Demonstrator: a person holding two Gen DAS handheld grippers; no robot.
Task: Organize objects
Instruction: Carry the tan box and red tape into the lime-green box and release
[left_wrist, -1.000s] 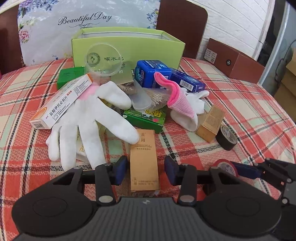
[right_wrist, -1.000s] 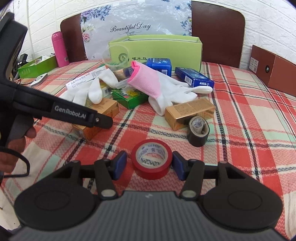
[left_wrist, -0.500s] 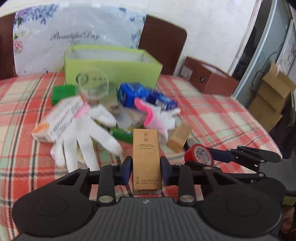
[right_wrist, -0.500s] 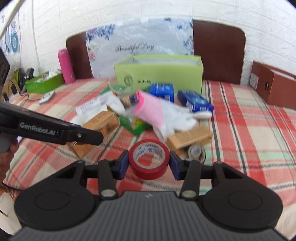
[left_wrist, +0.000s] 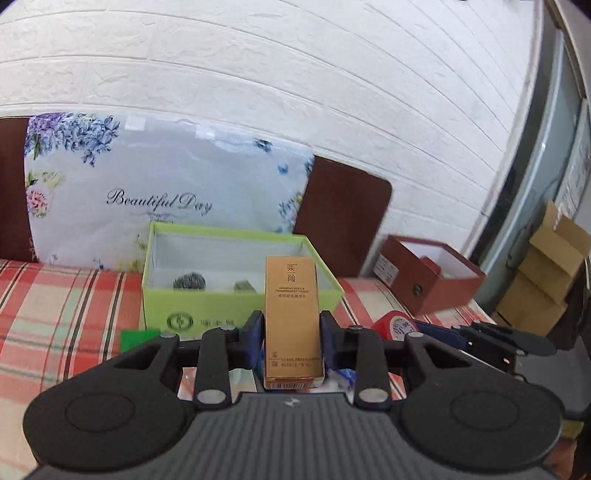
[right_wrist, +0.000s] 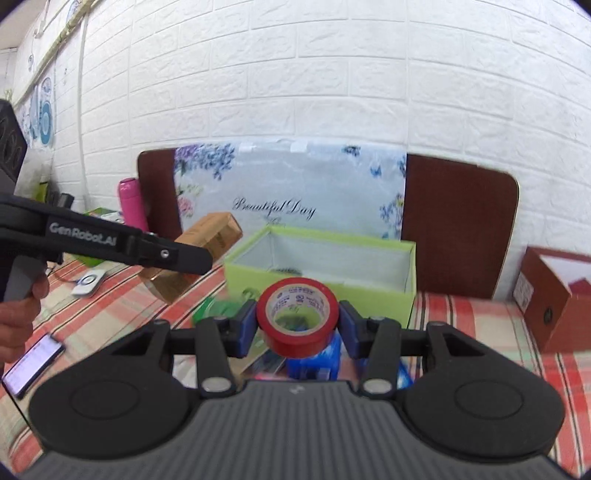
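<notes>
My left gripper (left_wrist: 291, 341) is shut on a tall golden carton (left_wrist: 291, 314), held upright in the air in front of the open green box (left_wrist: 236, 295). My right gripper (right_wrist: 297, 325) is shut on a red tape roll (right_wrist: 297, 317), its hole facing me, also lifted before the green box (right_wrist: 321, 280). A dark round thing (left_wrist: 189, 282) and a small dark item lie inside the box. The right wrist view shows the left gripper (right_wrist: 192, 258) at the left with the golden carton (right_wrist: 195, 254). The left wrist view shows the red tape roll (left_wrist: 393, 325) at the right.
A brown open box (left_wrist: 428, 280) sits at the right on the checked tablecloth (left_wrist: 55, 314). Behind the green box leans a flowered bag (right_wrist: 291, 192) against a brown headboard. A pink bottle (right_wrist: 131, 203), a phone (right_wrist: 31, 363) and a hand (right_wrist: 16, 321) are at the left. Blue and green packets lie below the grippers.
Both grippers closed on their items and rose off the table: the left with the golden carton, the right with the red tape. The views now look over the green box's rim.
</notes>
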